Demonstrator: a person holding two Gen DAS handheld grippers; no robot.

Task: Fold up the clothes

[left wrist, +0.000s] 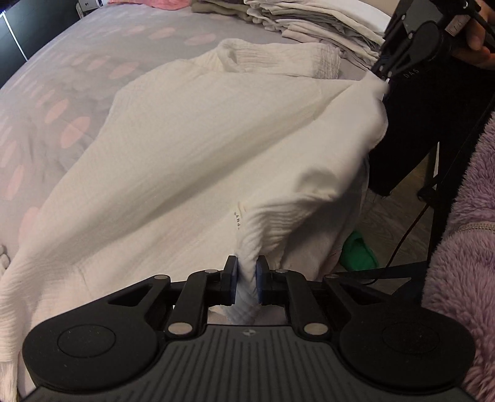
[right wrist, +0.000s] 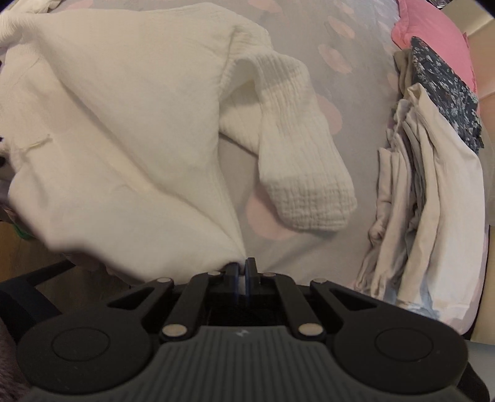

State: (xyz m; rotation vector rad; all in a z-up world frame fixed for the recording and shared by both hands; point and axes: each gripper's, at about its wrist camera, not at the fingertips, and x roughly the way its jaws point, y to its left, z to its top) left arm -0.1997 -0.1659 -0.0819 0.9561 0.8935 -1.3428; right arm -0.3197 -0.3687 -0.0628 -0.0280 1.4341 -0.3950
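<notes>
A cream knit sweater (left wrist: 191,133) lies spread over the grey bed sheet, its ribbed collar at the far end. My left gripper (left wrist: 247,272) is shut on a bunched ribbed hem of it near the bed's edge. In the left wrist view my right gripper (left wrist: 383,74) pinches another edge of the sweater at upper right, lifting the cloth taut between the two. In the right wrist view my right gripper (right wrist: 242,269) is shut on the sweater (right wrist: 123,117), and a ribbed sleeve (right wrist: 297,154) lies folded across the sheet ahead.
A stack of folded pale clothes (left wrist: 321,24) sits at the far right of the bed; the same stack (right wrist: 427,191) shows right of my right gripper, topped by a dark floral cloth (right wrist: 445,77). A pink pillow (right wrist: 433,34) lies behind. A purple fluffy sleeve (left wrist: 464,235) and a green item (left wrist: 359,250) sit at the bedside.
</notes>
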